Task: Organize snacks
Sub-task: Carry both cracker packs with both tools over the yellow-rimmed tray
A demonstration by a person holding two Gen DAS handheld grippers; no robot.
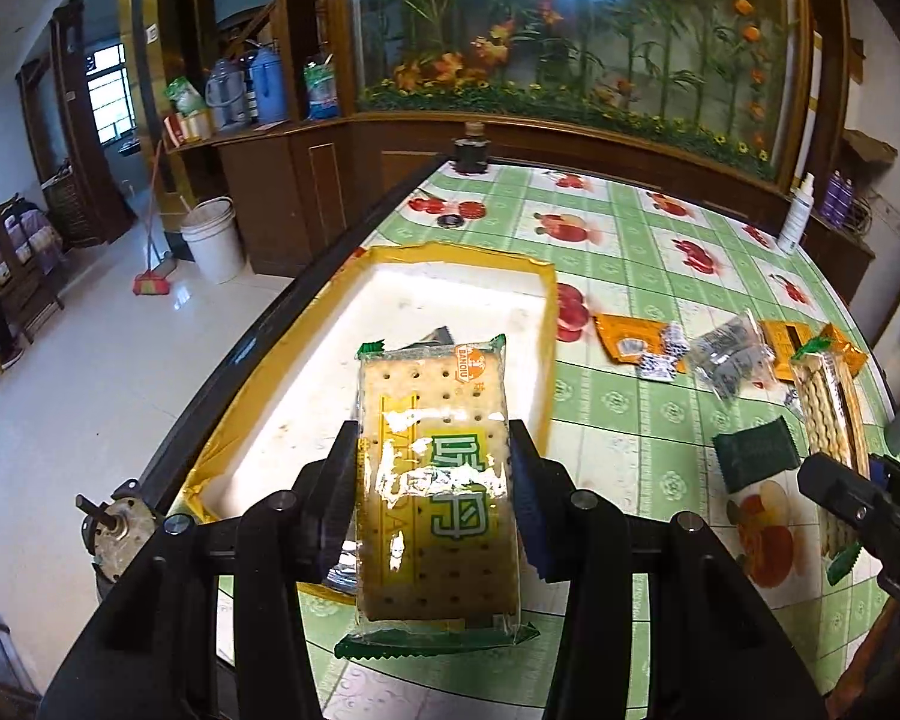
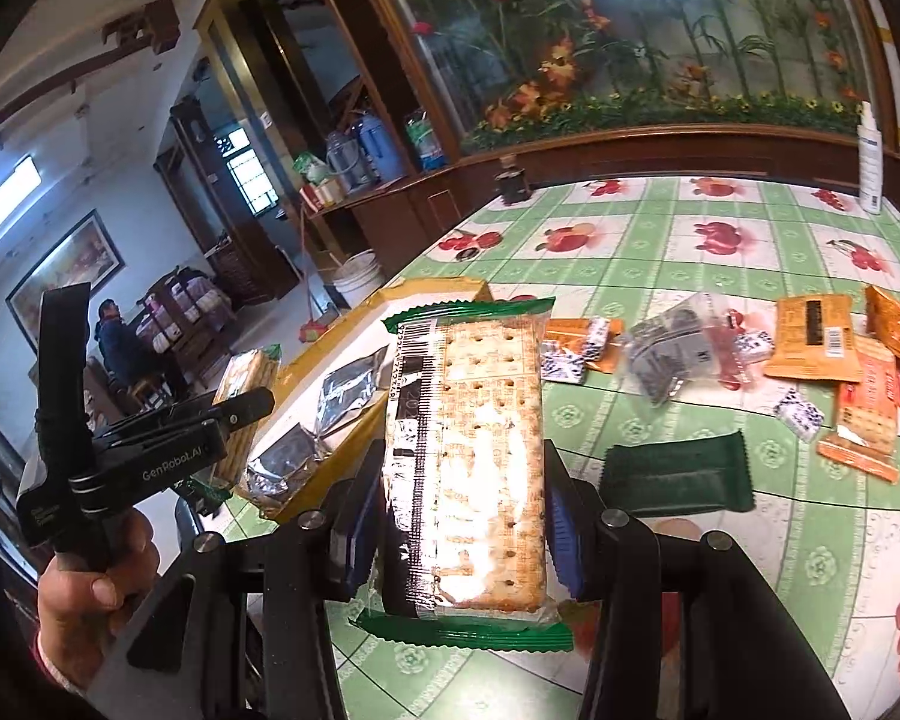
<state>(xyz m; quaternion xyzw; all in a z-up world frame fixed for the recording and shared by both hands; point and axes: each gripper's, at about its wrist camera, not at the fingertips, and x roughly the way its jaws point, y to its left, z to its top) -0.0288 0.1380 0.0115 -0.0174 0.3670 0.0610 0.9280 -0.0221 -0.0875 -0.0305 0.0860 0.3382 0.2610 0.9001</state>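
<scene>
My left gripper (image 1: 435, 480) is shut on a clear green-edged cracker pack (image 1: 435, 420), held over the near end of a white tray with yellow rim (image 1: 462, 252). My right gripper (image 2: 456, 516) is shut on a second cracker pack (image 2: 480, 456), held above the table beside the tray (image 2: 444, 288). The right gripper and its pack also show at the right edge of the left wrist view (image 1: 828, 420). The left gripper shows at the left of the right wrist view (image 2: 240, 414). Silver packets (image 2: 342, 390) lie in the tray.
Loose snacks lie on the green fruit-print tablecloth (image 2: 660, 252): a dark green packet (image 2: 678, 474), orange packets (image 2: 810, 336), a clear bag (image 2: 672, 348), small blue-white candies (image 2: 801, 414). A dark jar (image 2: 513, 183) and white bottle (image 2: 870, 156) stand at the far edge.
</scene>
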